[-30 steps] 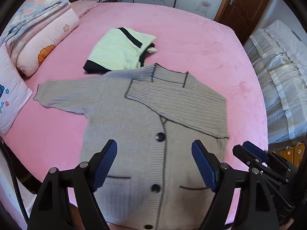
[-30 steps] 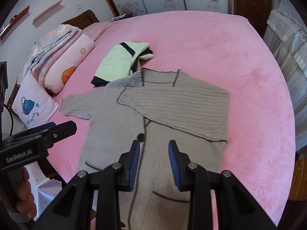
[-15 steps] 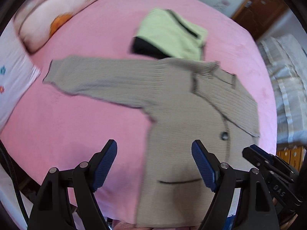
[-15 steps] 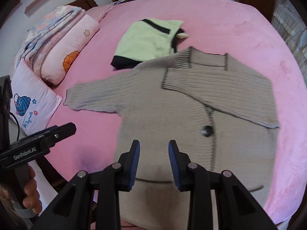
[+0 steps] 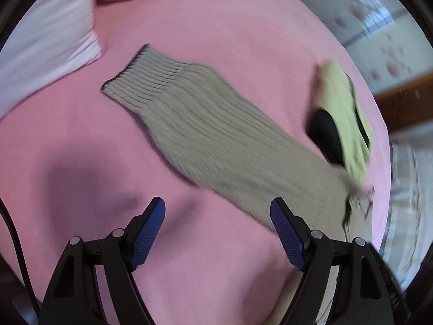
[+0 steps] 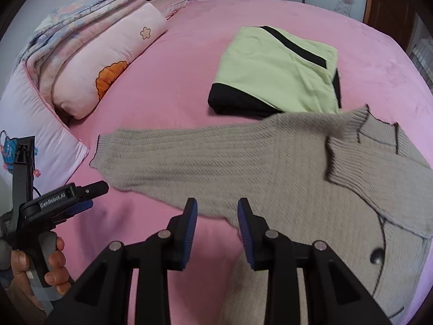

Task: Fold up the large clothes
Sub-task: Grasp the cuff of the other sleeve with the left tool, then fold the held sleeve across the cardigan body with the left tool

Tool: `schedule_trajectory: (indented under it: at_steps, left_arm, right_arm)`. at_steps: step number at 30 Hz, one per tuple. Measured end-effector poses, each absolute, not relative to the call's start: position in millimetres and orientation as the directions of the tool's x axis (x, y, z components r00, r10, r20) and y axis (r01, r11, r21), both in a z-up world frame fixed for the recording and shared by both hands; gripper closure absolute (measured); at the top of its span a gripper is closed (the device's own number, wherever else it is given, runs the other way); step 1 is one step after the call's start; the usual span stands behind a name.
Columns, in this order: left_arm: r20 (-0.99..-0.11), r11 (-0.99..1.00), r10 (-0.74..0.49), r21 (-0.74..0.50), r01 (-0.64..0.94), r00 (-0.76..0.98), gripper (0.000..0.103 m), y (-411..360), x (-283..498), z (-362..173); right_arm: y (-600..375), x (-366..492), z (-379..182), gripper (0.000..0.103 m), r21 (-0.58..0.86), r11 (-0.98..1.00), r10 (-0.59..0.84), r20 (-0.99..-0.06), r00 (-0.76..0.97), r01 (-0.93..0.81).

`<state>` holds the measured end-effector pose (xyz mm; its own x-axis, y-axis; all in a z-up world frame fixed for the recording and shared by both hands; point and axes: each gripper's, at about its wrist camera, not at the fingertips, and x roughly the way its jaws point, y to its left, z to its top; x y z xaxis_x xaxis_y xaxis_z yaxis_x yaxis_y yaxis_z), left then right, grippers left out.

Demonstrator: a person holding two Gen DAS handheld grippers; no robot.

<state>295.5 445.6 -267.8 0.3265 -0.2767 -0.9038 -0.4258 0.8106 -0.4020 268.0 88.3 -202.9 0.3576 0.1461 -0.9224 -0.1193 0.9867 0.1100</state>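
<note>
A grey knitted cardigan (image 6: 284, 178) is lying flat on the pink bed cover (image 6: 189, 81), and every place below is being given from that cardigan. One of its sleeves (image 5: 205, 132) is stretching straight out to the side, with its dark-edged cuff (image 6: 96, 149) lying nearest the white pillow (image 6: 40, 135), while the other sleeve (image 6: 379, 189) is lying folded across the chest, just below the collar. A dark button (image 6: 376, 256) is showing on the front, below that folded sleeve. Just beyond the cardigan's shoulder, a folded pale green garment with black trim (image 6: 276, 70) is resting on the cover, its near edge touching or just overlapped by the grey knit. Further off, past the outstretched cuff, a rolled pink quilt with an orange flower print (image 6: 108, 62) is sitting under a folded floral blanket (image 6: 81, 8). The left gripper (image 5: 217, 233) is hanging over bare pink cover beside the outstretched sleeve, its blue-padded jaws standing wide apart with nothing between them; in the right wrist view its body is appearing just off the cuff, with a person's hand (image 6: 40, 268) wrapping its handle. The right gripper (image 6: 217, 222) is hovering above the lower edge of the outstretched sleeve, near where it joins the body; its jaws are standing narrowly apart, gripping nothing.
</note>
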Motion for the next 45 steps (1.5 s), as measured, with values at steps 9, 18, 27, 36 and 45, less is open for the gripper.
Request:
schedule_trajectory:
  at_steps: [9,18,27,36,45]
  left_arm:
    - [-0.907,0.767,-0.302,-0.414,-0.49,0.293,0.025,485.1,331.4,-337.4]
    - [-0.921,0.789,-0.219,-0.362,-0.496,0.323,0.096,481.1,338.2,-325.8]
    - [-0.802,0.855,-0.309,-0.47,-0.221,0.512,0.097,370.6,335.2,-193.7]
    - [-0.727,0.851,-0.516,-0.494,0.177,0.453,0.095,141.6,338.2,-140.1]
    - [-0.881,0.883,-0.433,-0.373,0.284,0.19,0.036,-8.6,290.1,-226.8]
  right_arm:
    - [105.1,296.7,-246.1,0.072,0.088,0.992,0.113,-0.943,0.312,-0.091]
    - [83.0,286.8,-249.2,0.072,0.098,0.994,0.106,-0.954,0.281,-0.042]
    - [12.8,260.0,-223.0,0.072,0.129,0.989,0.101,-0.948,0.302,0.076]
    - [-127.7,209.4,-194.4,0.072,0.134,0.956,0.031,-0.93,0.366,0.26]
    - [-242.7,168.0,-202.7,0.072,0.092,0.936,-0.026,-0.944,0.329,0.339]
